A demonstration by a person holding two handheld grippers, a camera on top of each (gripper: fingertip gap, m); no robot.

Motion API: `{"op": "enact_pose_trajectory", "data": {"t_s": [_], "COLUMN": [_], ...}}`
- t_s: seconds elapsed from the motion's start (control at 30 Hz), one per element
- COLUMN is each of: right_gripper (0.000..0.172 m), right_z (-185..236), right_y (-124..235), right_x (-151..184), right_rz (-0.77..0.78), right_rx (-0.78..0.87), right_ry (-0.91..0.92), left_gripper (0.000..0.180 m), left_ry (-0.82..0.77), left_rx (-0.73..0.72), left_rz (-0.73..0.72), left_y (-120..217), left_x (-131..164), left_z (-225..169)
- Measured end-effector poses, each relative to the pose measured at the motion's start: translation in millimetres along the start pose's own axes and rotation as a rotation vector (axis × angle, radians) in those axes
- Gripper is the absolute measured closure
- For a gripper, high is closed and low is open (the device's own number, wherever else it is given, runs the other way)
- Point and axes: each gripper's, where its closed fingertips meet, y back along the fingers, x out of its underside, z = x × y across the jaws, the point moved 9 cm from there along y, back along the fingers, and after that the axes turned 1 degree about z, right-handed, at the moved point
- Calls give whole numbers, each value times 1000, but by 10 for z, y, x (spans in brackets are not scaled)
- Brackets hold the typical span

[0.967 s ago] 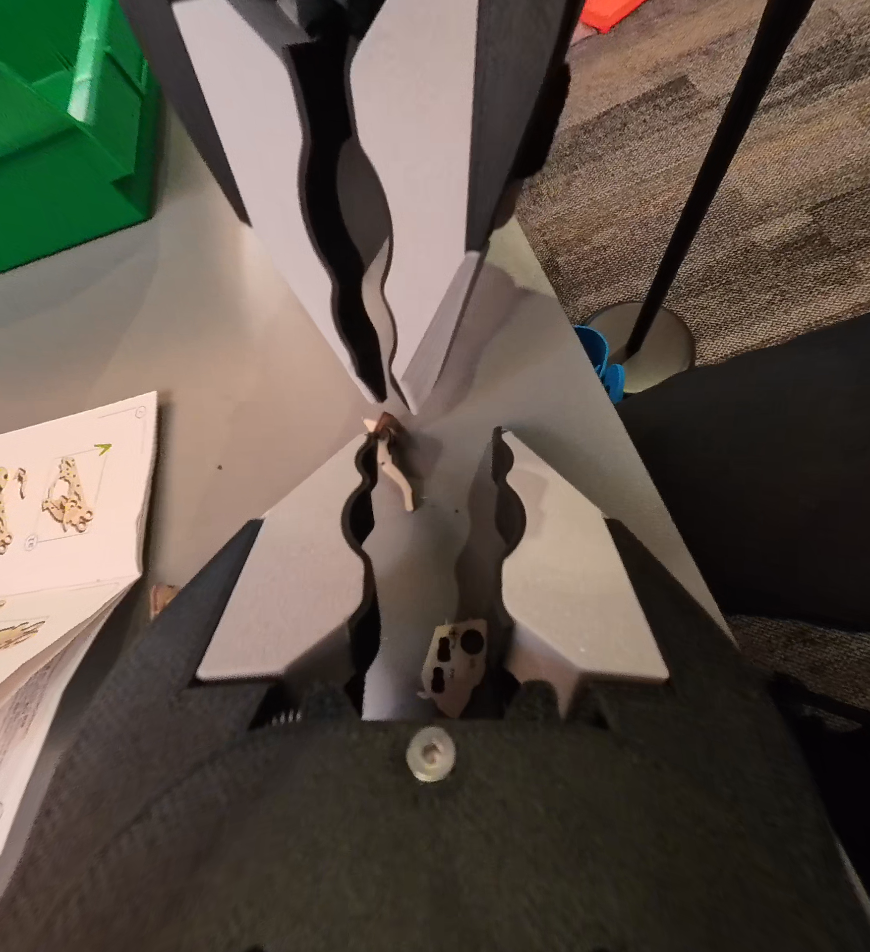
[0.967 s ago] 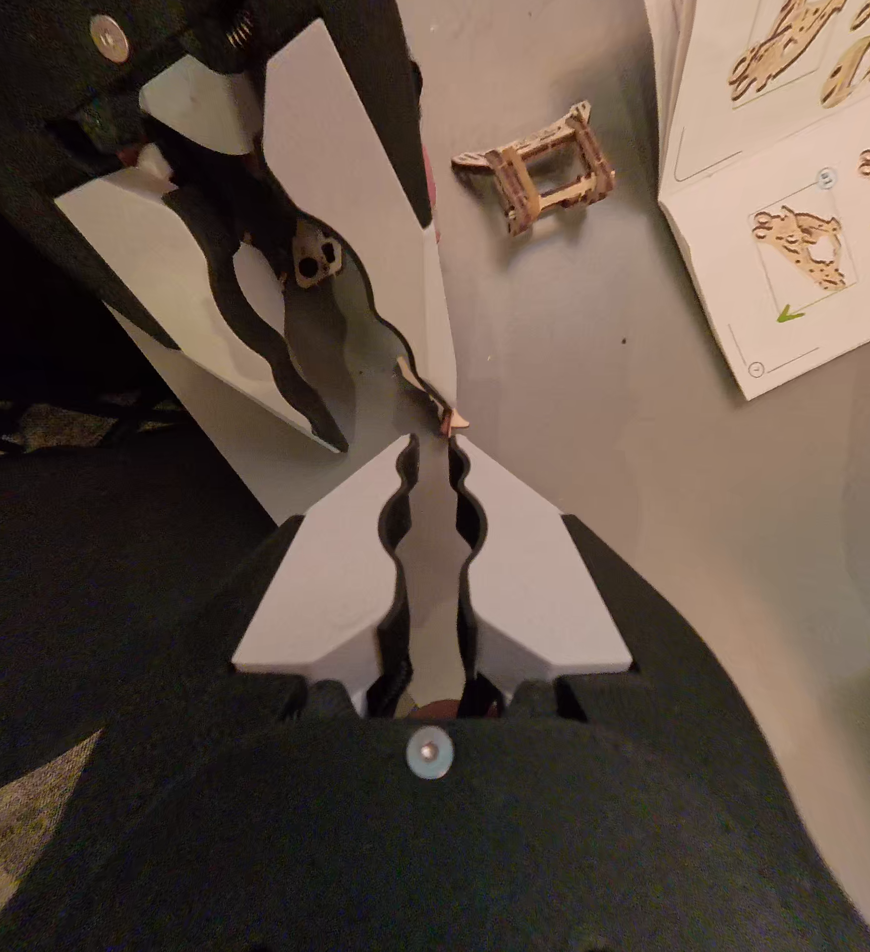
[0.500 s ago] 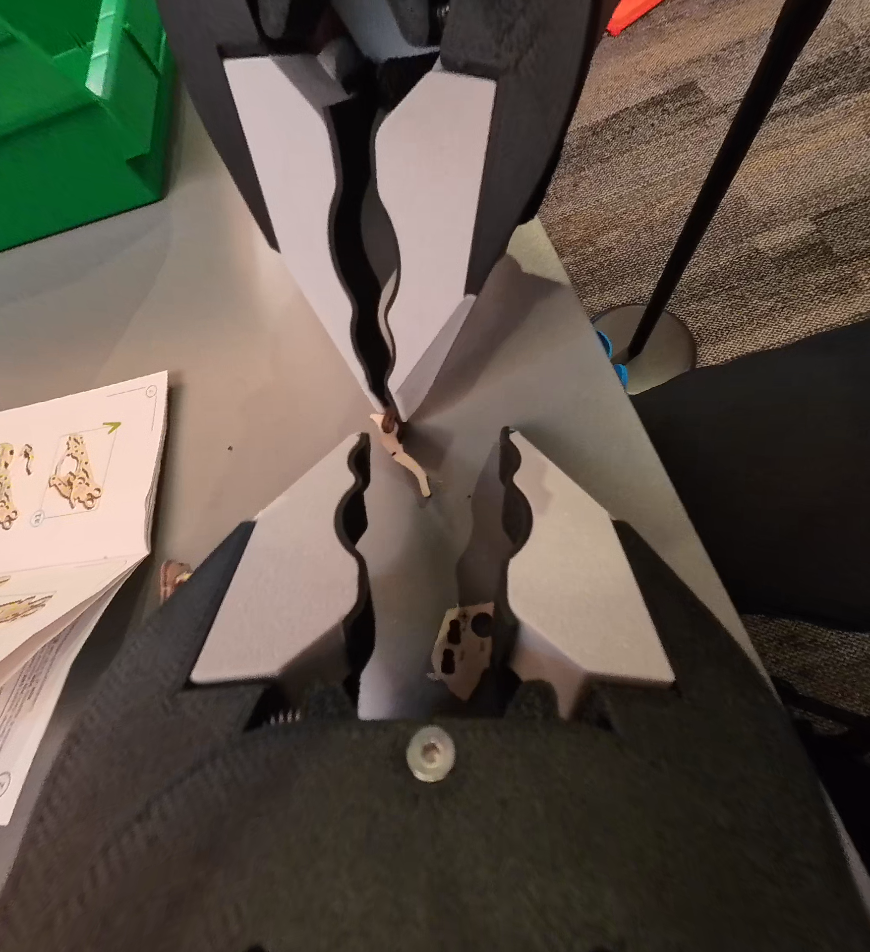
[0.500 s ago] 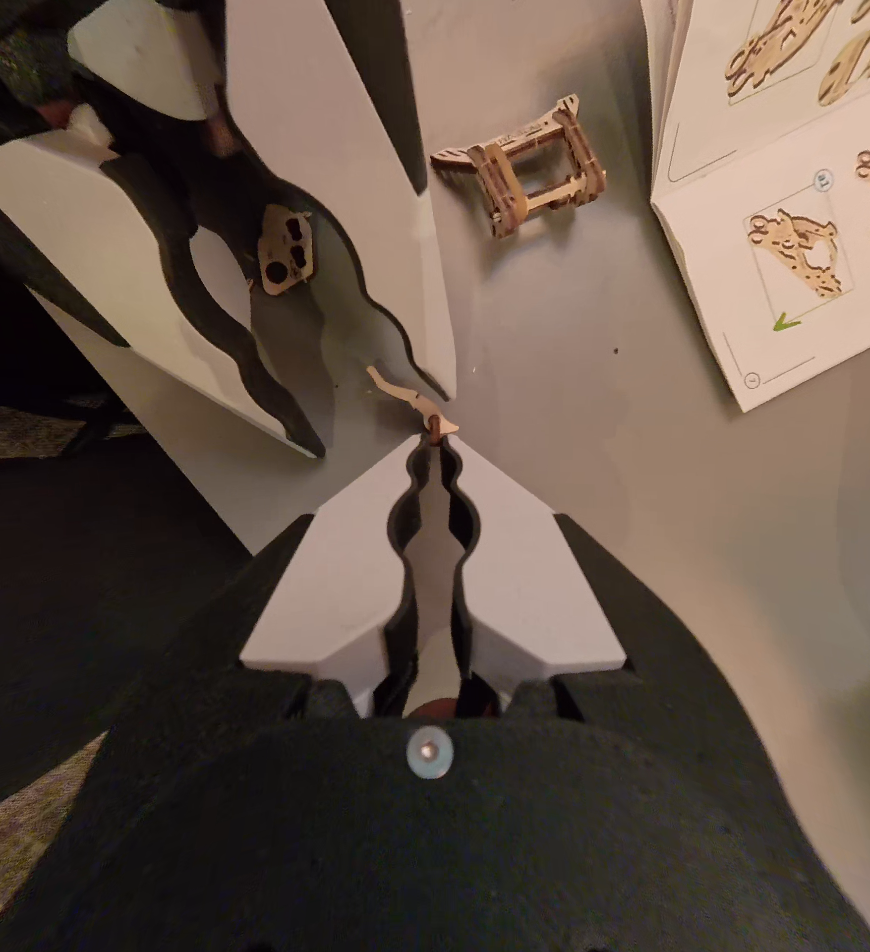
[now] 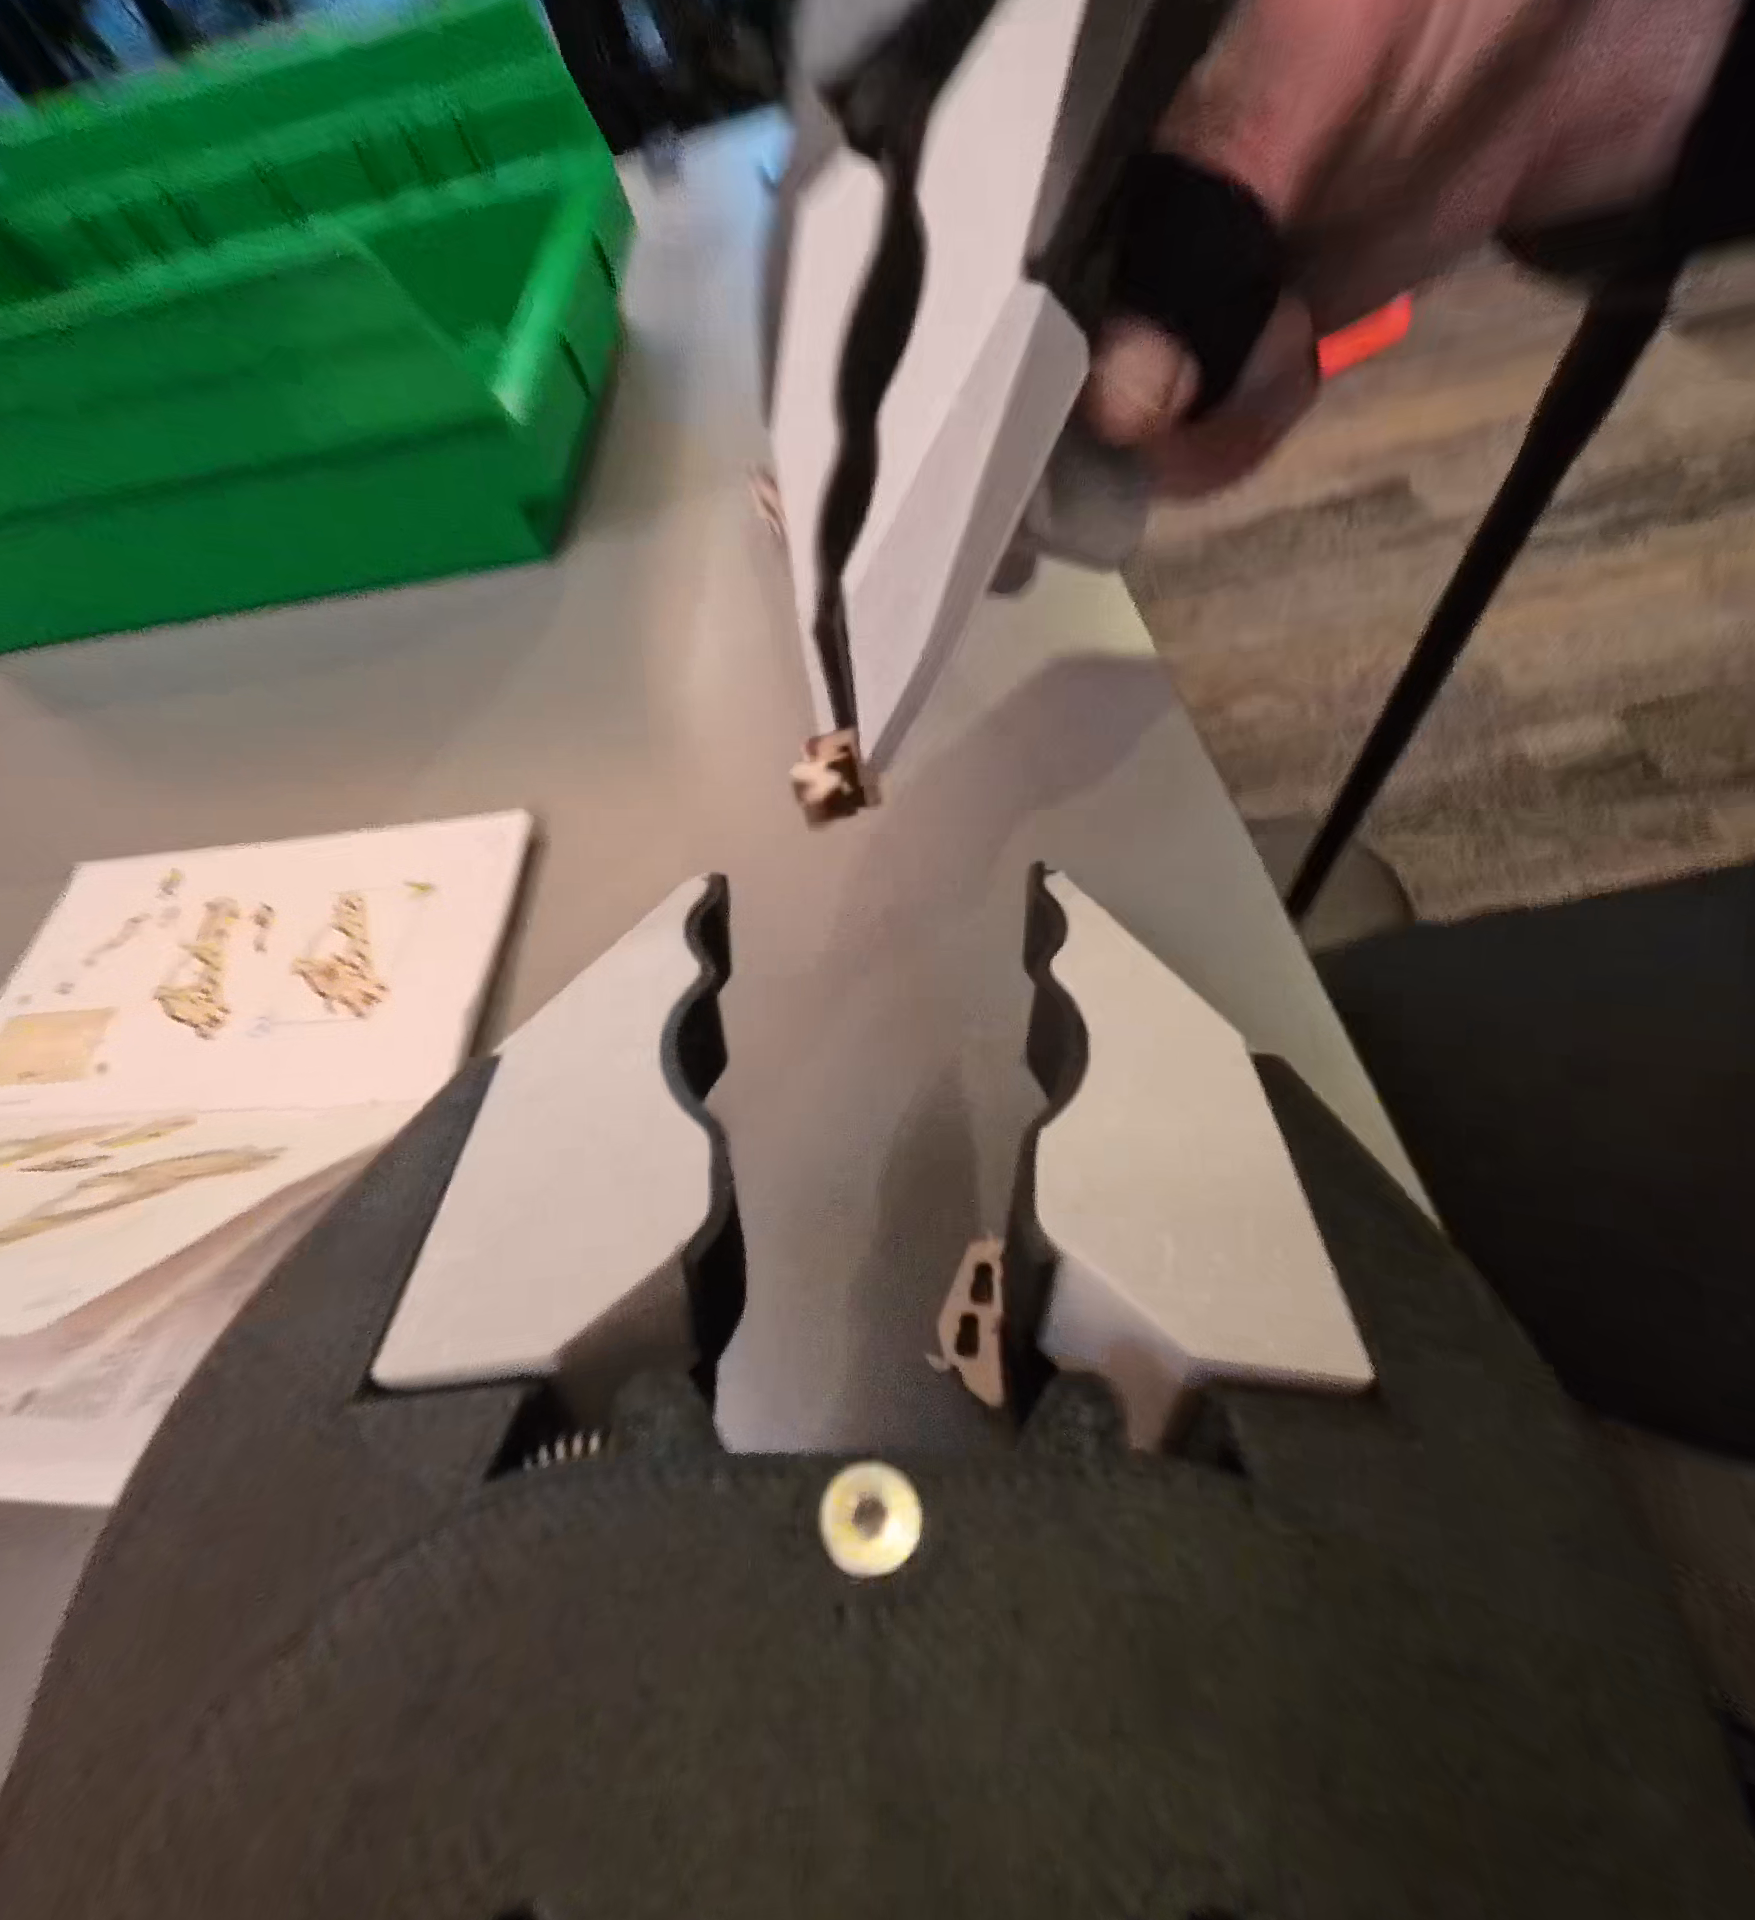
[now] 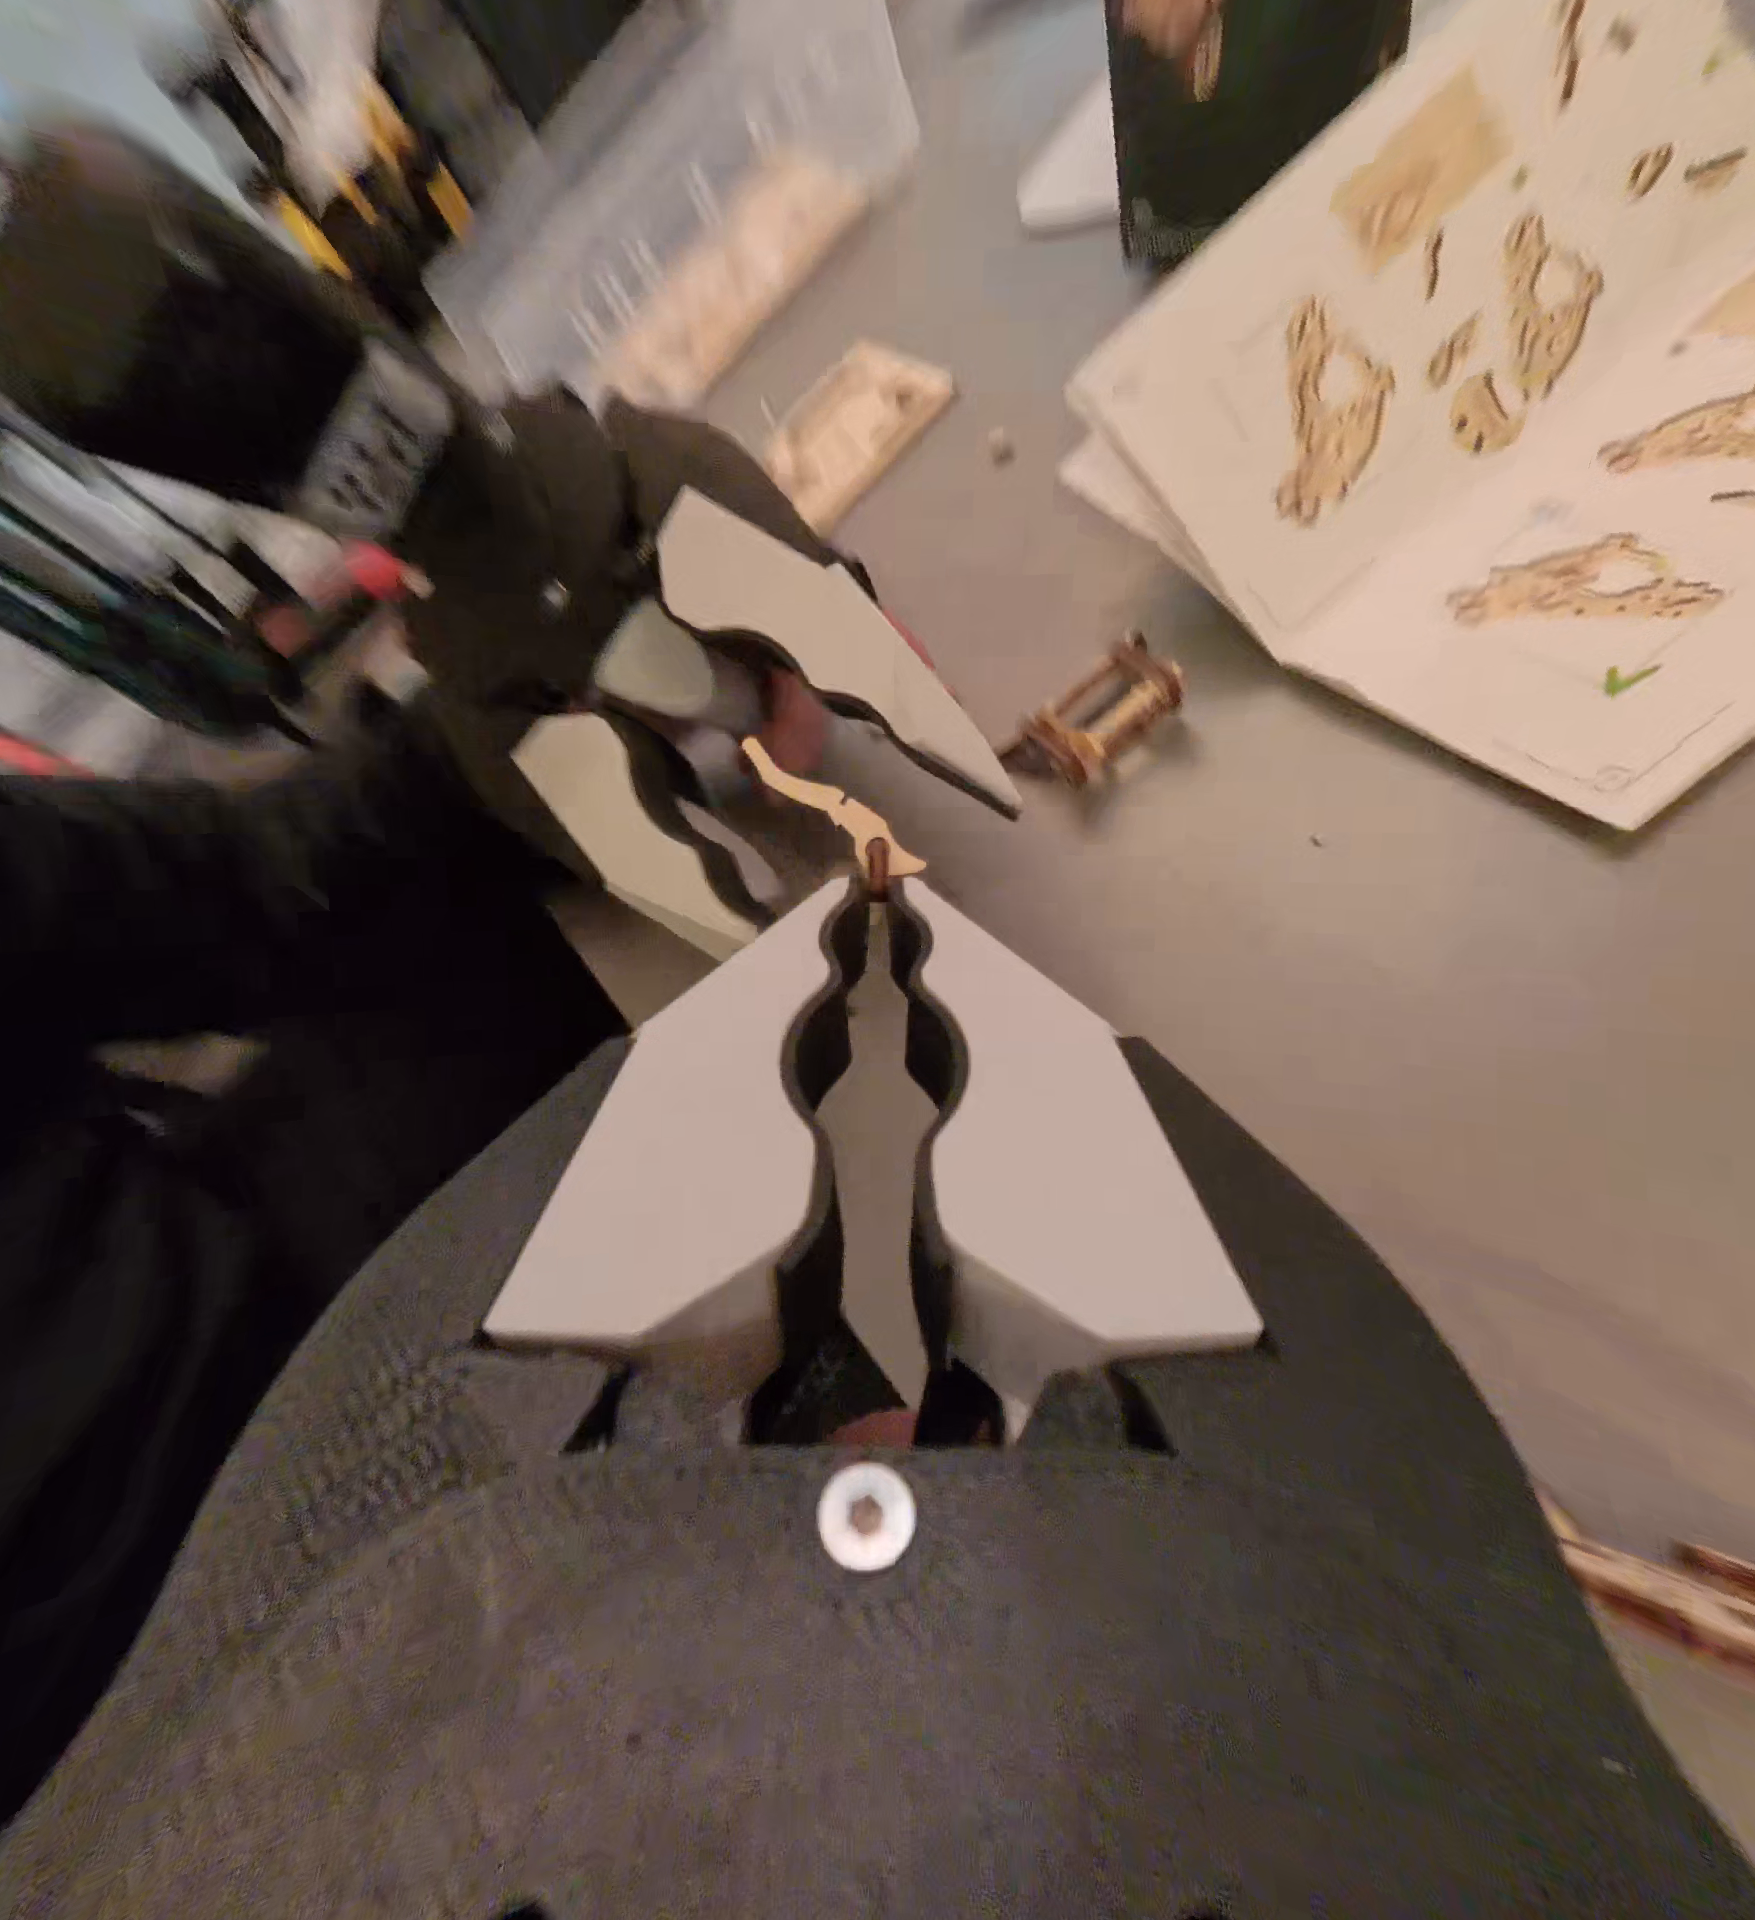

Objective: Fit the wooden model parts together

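Lifted clear of the grey table (image 5: 561, 727) since half a second ago, the right gripper (image 6: 878, 902) now carries the thin wooden piece (image 6: 831, 805) in the air, and both grippers have drawn apart. Its fingertips are pinched shut on a small dark peg at the piece's near end; the pale curved strip runs off toward 11 o'clock. In the left wrist view the same piece (image 5: 831, 777) shows end-on below those closed tips.

At 10 o'clock of the piece, the left gripper (image 5: 878, 904) stands wide open, nothing between its fingertips; a small flat wooden part (image 5: 975, 1314) clings low against its right pad.

Farther out at 1 o'clock lies a small wooden frame assembly (image 6: 1101, 717), then the open instruction booklet (image 6: 1475, 436). A green bin (image 5: 229, 343) sits at 10 o'clock in the left view.
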Motion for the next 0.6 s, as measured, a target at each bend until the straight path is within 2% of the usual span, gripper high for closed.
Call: {"op": "enact_pose_trajectory", "data": {"t_s": [0.03,0.13,0.23,0.33,0.6], "right_gripper": [171,171,171,171,171], "right_z": [10,52,78,108,180], "right_y": [46,137,157,139,74], "right_x": [-9,-1,29,53,42], "right_rz": [-74,-247,-347,-392,-455], "right_rx": [-49,-164,-258,-304,-376], "right_ry": [-55,-144,-211,-245,-280], "left_gripper": [132,152,154,154,169], "left_ry": [9,-4,-22,-62,-101], "left_rx": [-33,-109,-138,-138,-147], "left_rz": [-58,-209,-288,-289,-347], "left_y": [58,241,322,307,351], "left_x": [-54,-183,-250,-273,-348], "left_z": [29,68,53,-3,-83]}}
